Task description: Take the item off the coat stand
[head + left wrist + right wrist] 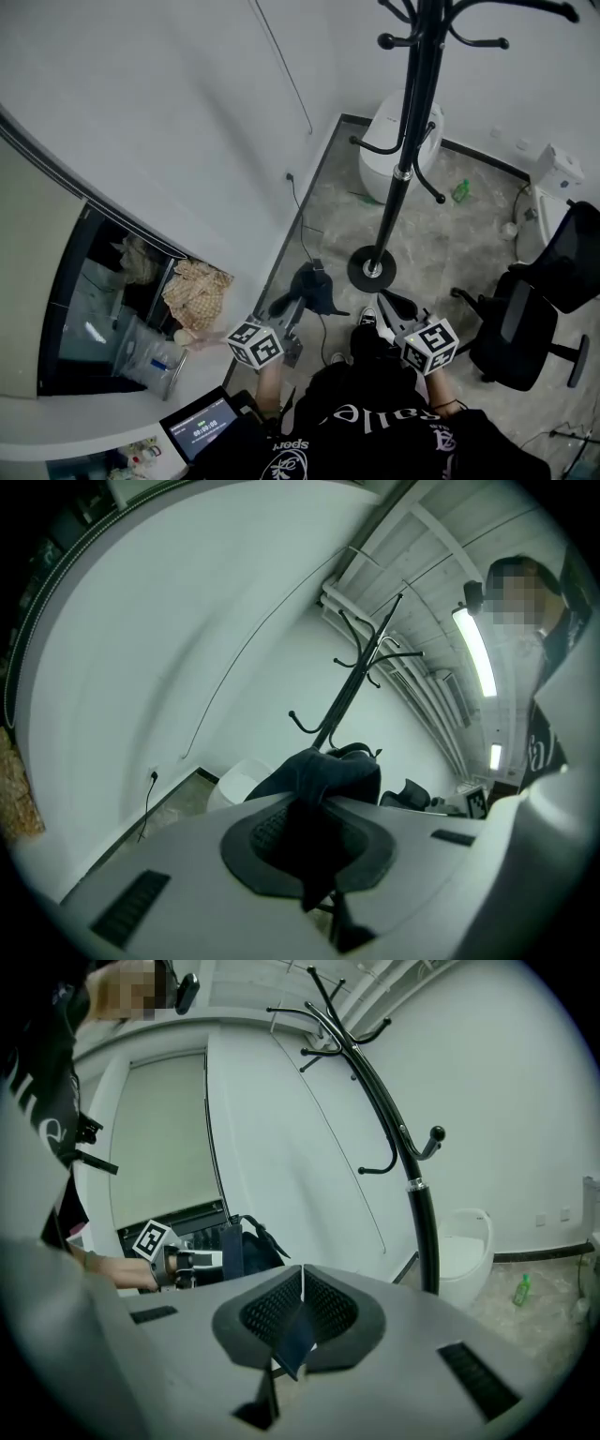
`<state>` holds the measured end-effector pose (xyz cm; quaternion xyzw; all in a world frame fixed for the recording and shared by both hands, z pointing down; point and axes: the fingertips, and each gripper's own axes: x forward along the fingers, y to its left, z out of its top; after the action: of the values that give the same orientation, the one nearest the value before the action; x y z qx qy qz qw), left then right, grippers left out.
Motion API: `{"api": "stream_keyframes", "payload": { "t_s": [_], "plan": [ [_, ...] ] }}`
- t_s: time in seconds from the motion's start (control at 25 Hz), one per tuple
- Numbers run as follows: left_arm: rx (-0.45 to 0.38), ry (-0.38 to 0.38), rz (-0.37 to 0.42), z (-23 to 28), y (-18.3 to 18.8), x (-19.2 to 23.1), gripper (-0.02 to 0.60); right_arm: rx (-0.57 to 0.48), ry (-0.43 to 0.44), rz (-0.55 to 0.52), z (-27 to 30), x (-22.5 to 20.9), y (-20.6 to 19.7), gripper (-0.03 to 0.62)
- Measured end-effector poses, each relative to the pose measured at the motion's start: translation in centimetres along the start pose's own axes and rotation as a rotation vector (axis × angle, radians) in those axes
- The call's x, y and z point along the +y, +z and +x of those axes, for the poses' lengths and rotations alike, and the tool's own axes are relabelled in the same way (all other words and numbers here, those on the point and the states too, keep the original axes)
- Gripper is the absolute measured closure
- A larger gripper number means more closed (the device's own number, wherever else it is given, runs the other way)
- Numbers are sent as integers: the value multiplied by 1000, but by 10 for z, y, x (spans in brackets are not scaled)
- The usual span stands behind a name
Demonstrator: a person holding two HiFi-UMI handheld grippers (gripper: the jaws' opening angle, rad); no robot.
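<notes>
The black coat stand (412, 122) rises from its round base on the floor, and its hooks look bare in the left gripper view (352, 691) and the right gripper view (394, 1119). The item, a dark blue fabric bag-like thing (314, 289), hangs clear of the stand to its left. My left gripper (298, 316) is shut on it; the cloth bulges out of the jaws (323, 771). The right gripper view shows the left gripper (183, 1260) holding it (246, 1246). My right gripper (392, 319) is shut (302, 1312); a thin dark blue sliver shows in its seam.
A white bin-like unit (398, 141) stands behind the stand against the wall. A green bottle (460, 191) lies on the floor. A black office chair (525, 319) sits right. A dark cabinet with checked cloth (200, 291) is left. A cable (295, 202) runs down the wall.
</notes>
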<state>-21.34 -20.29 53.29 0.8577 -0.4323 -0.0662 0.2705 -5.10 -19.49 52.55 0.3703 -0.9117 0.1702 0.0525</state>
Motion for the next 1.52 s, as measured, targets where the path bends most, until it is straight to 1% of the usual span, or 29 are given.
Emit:
{"api": "stream_keyframes", "payload": {
  "t_s": [0.24,0.4,0.52,0.68,0.84,1.0,1.12,1.24,1.4,1.52],
  "plan": [
    [48,-64,-7,-17,-33,-45,565,2,-42,25,-50,25,-26,576],
    [82,-89,4,-17,-50,-77,565,-19,-72,30,-83,21,-27,576],
    [80,-90,14,-17,-58,-103,565,-29,-71,26,-105,14,-25,576],
    [43,-61,3,-16,-68,-133,565,-34,-33,9,-133,6,-23,576],
    [1,-16,-28,-15,-84,-168,565,-15,35,-1,-172,10,-23,576],
    [-31,2,-62,-14,-109,-201,565,12,56,-17,-212,3,-40,576],
    [-53,14,-109,-21,-134,-225,565,35,57,-10,-242,0,-56,576],
    [-81,44,-151,-33,-158,-242,565,56,68,-14,-268,-2,-73,576],
    [-68,104,-156,-49,-179,-263,565,72,96,-7,-298,0,-88,576],
    [-70,120,-143,-60,-187,-274,565,63,107,11,-313,4,-94,576]
  ]
}}
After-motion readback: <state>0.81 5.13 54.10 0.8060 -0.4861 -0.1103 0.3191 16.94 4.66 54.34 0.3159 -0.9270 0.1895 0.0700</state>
